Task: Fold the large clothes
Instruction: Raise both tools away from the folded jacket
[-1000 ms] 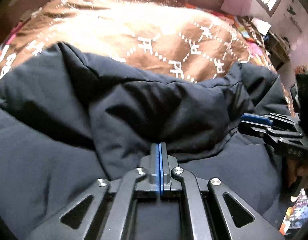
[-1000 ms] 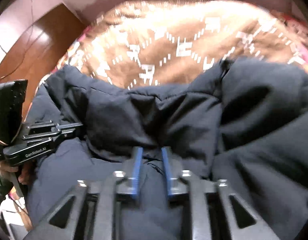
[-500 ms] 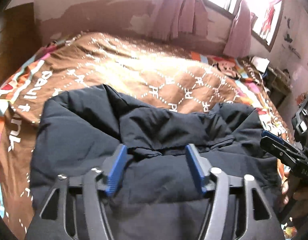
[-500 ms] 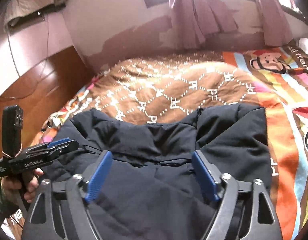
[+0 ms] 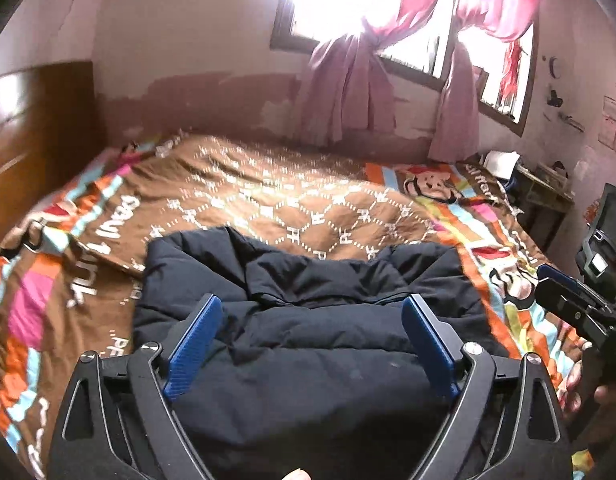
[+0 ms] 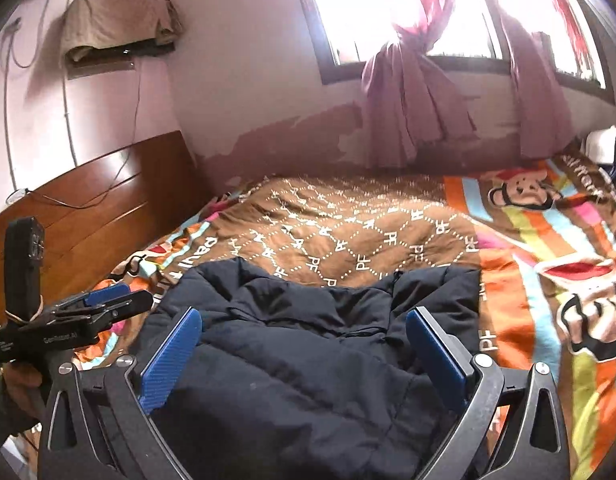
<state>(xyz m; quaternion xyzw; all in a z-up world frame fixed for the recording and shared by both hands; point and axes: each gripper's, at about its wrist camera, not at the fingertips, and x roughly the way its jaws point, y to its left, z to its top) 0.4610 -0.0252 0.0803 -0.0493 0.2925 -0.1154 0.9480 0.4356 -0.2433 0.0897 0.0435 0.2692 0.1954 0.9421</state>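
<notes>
A dark navy puffy jacket (image 5: 308, 336) lies folded in a compact bundle on the near part of the bed; it also shows in the right wrist view (image 6: 316, 344). My left gripper (image 5: 312, 340) is open and empty, raised above the jacket with its blue pads wide apart. My right gripper (image 6: 303, 348) is open and empty, also held above the jacket. The right gripper shows at the right edge of the left wrist view (image 5: 576, 308). The left gripper shows at the left of the right wrist view (image 6: 91, 312).
The bed has a brown patterned cover (image 5: 291, 204) with orange and striped cartoon borders (image 6: 548, 248). A wooden headboard (image 6: 87, 216) stands at the left. A window with pink curtains (image 5: 368, 92) is behind the bed. A cluttered side table (image 5: 540, 196) stands at the right.
Both grippers let go of the jacket, opened wide and pulled back and up from it. The jacket now lies folded on the bed.
</notes>
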